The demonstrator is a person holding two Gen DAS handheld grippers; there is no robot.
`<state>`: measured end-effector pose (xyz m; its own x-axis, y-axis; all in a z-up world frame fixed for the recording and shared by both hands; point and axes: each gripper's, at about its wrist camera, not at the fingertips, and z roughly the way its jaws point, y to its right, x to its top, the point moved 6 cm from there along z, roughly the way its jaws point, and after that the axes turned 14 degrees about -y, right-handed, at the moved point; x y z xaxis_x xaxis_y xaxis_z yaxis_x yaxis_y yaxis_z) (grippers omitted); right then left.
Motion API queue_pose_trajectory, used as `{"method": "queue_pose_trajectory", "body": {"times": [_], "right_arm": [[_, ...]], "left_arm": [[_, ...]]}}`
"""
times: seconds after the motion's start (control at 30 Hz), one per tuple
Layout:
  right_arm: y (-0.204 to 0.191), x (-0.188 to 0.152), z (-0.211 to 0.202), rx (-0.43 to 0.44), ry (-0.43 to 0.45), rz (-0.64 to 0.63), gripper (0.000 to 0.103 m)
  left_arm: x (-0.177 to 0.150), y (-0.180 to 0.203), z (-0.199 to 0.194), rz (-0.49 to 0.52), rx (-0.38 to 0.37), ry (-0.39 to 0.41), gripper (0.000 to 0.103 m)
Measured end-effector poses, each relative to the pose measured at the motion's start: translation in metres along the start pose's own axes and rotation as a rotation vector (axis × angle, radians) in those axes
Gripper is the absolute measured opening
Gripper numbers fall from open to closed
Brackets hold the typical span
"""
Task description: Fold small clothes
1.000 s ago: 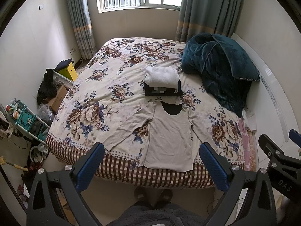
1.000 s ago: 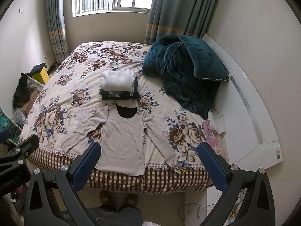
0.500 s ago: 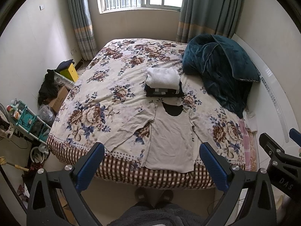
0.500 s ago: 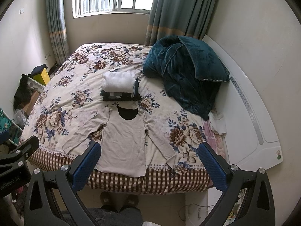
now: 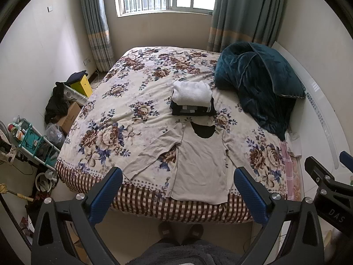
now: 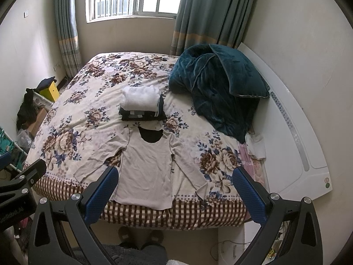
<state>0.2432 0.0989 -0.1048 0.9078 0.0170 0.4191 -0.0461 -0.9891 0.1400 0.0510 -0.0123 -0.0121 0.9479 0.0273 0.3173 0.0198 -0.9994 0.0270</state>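
Note:
A beige long-sleeved shirt (image 5: 198,165) lies flat at the near edge of the floral bed (image 5: 123,119), sleeves spread, hem over the edge; it also shows in the right wrist view (image 6: 145,170). Behind it sits a stack of folded clothes (image 5: 192,99), white on top of dark, also seen in the right wrist view (image 6: 141,103). My left gripper (image 5: 178,185) is open and empty, held above the floor in front of the bed. My right gripper (image 6: 174,185) is open and empty, likewise short of the shirt.
A dark teal blanket (image 5: 256,81) is heaped at the bed's right. A white headboard (image 6: 291,132) runs along the right wall. Boxes and clutter (image 5: 66,106) and a rack (image 5: 28,141) stand left of the bed. Slippers (image 5: 181,229) are on the floor below.
Both grippers have drawn back and up a little, so the bed sits slightly farther away in both views. The shirt and the stack have not moved.

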Motion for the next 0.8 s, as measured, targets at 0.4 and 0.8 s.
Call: {"method": "queue_pose_trajectory", "body": {"times": [0.4,0.8], "right_arm": [[-0.003,0.0,0.0,0.001,0.002,0.002,0.103],[0.01,0.006,0.096,-0.028,-0.143,0.172,0.103]], "left_arm": [[0.002,-0.003,0.001,0.005,-0.004,0.002,0.103],[0.045,-0.012,0.104,0.104,0.061,0.022,0.103]]}}
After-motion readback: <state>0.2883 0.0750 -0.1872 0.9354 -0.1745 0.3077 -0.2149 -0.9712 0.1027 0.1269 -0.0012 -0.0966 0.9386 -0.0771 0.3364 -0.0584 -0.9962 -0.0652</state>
